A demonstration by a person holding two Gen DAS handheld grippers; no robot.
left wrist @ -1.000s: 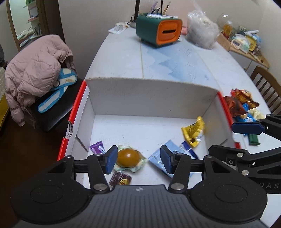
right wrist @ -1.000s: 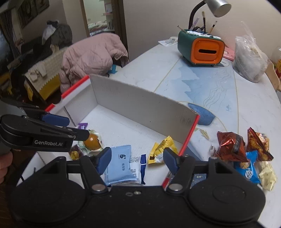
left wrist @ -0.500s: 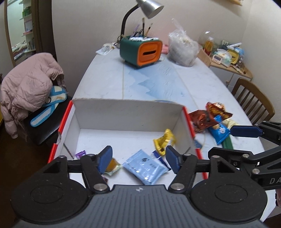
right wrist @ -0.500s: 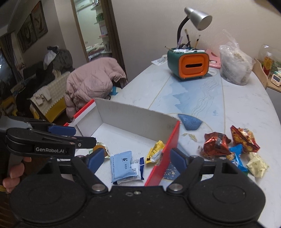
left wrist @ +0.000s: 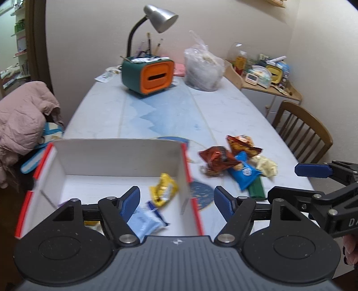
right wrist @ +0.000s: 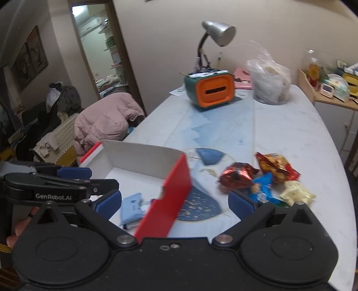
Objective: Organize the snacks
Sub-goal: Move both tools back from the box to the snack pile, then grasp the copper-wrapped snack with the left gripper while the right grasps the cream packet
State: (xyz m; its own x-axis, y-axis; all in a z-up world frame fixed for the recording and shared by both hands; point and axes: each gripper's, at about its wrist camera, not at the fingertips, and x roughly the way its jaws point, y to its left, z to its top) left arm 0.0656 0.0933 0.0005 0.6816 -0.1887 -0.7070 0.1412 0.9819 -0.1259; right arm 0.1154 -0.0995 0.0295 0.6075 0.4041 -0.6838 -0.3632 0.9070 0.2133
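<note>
A white box with red edges (left wrist: 185,161) (right wrist: 176,181) sits at the table's near end. Inside it lie a yellow packet (left wrist: 163,190), a light blue packet (left wrist: 143,223) (right wrist: 132,208) and other small snacks, mostly hidden behind my left fingers. A pile of loose snacks lies right of the box: a red foil bag (left wrist: 214,156) (right wrist: 237,176), an orange bag (left wrist: 241,143) (right wrist: 275,165), a blue packet (left wrist: 243,172) (right wrist: 261,188), a pale packet (left wrist: 266,165) (right wrist: 295,192) and a green bar (left wrist: 256,188). My left gripper (left wrist: 176,201) is open and empty above the box's right wall. My right gripper (right wrist: 174,202) is open and empty, between box and pile.
A green and orange organizer (left wrist: 147,76) with a desk lamp (left wrist: 161,18), and a clear plastic bag (left wrist: 203,69) stand at the table's far end. A chair with a pink jacket (left wrist: 20,118) is at the left, a wooden chair (left wrist: 302,132) at the right.
Both grippers have pulled back and up from the box and shifted right. Both have opened wider. The snack pile right of the box has come into fuller view.
</note>
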